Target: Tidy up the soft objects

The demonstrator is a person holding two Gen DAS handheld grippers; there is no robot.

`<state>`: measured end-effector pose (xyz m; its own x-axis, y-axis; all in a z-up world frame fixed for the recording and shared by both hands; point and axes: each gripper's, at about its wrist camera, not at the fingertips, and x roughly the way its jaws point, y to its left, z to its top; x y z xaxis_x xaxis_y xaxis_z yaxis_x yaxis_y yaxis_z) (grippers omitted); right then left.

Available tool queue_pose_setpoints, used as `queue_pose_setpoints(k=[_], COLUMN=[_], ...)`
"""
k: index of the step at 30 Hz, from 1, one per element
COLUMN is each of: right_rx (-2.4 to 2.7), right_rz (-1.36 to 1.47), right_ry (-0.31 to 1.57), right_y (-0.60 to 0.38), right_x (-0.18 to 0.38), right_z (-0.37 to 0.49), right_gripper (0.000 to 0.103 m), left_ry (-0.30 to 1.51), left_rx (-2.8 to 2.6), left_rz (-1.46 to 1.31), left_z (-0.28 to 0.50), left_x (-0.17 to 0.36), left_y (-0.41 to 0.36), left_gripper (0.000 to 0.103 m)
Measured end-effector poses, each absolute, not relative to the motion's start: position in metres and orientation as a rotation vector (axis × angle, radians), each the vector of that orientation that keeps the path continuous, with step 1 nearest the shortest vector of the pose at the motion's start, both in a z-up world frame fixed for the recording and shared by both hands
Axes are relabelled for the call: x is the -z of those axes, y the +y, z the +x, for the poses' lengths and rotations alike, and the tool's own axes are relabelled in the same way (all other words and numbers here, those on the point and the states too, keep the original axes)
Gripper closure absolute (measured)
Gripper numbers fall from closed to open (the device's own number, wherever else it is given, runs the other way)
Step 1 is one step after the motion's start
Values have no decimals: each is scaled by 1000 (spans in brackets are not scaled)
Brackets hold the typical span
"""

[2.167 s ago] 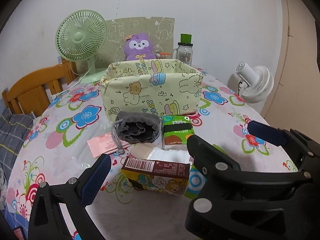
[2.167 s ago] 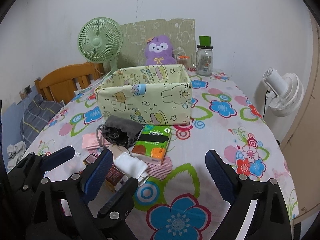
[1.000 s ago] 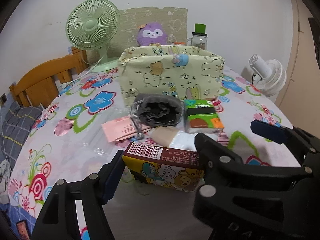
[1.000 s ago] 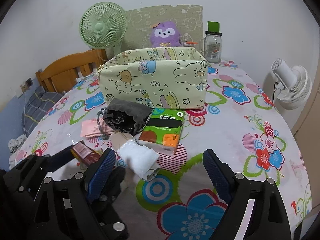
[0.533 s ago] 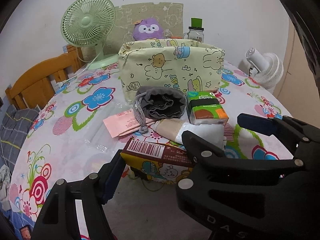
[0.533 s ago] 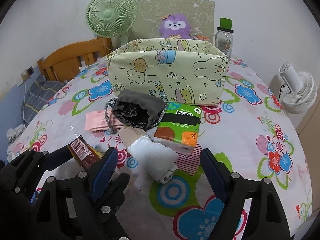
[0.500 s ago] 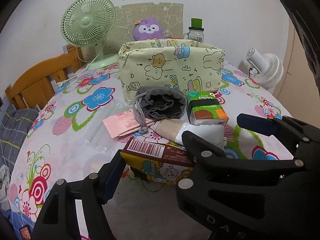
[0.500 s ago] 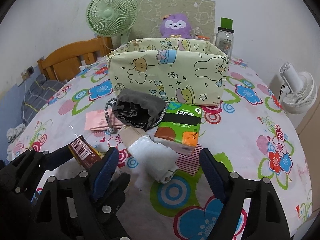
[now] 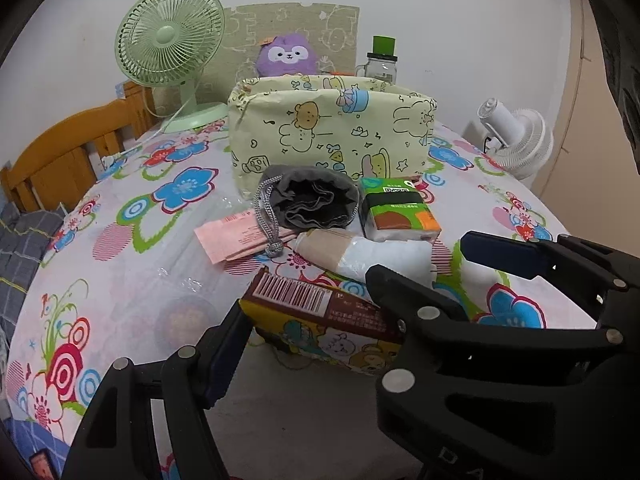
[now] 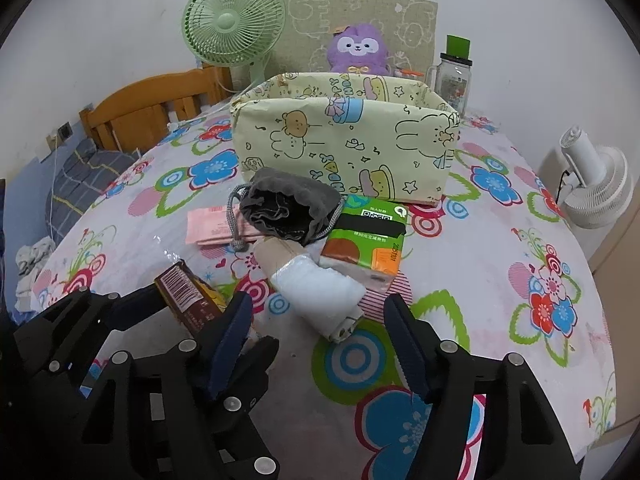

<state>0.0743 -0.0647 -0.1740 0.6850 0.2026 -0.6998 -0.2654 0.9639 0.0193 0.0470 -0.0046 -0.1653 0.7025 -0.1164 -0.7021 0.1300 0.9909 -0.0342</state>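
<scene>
The left gripper is clasping a brown cartoon-printed box at six o'clock. The right gripper, jaws closing unclenched, is straddling the white roll. Only the right view is showing the basket's inside.

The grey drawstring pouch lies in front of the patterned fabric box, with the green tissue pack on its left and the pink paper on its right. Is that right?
Not quite: the sides are swapped. In the right wrist view the grey drawstring pouch does lie in front of the patterned fabric box, but the green tissue pack is on its right and the pink paper on its left.
</scene>
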Motion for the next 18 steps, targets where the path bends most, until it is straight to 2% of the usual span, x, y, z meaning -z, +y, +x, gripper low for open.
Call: queue_pose_setpoints(k=[3, 18], right_rx=[-265, -366], right_rz=[-81, -34], right_ry=[769, 865], right_y=[-66, -62], right_x=[176, 191], right_z=[76, 117], right_gripper=[34, 55], left_ry=[781, 832], left_rx=[142, 203], left_rz=[9, -16], left_z=[49, 73], left_x=[167, 180], left_y=[-5, 0], left_gripper=[27, 26])
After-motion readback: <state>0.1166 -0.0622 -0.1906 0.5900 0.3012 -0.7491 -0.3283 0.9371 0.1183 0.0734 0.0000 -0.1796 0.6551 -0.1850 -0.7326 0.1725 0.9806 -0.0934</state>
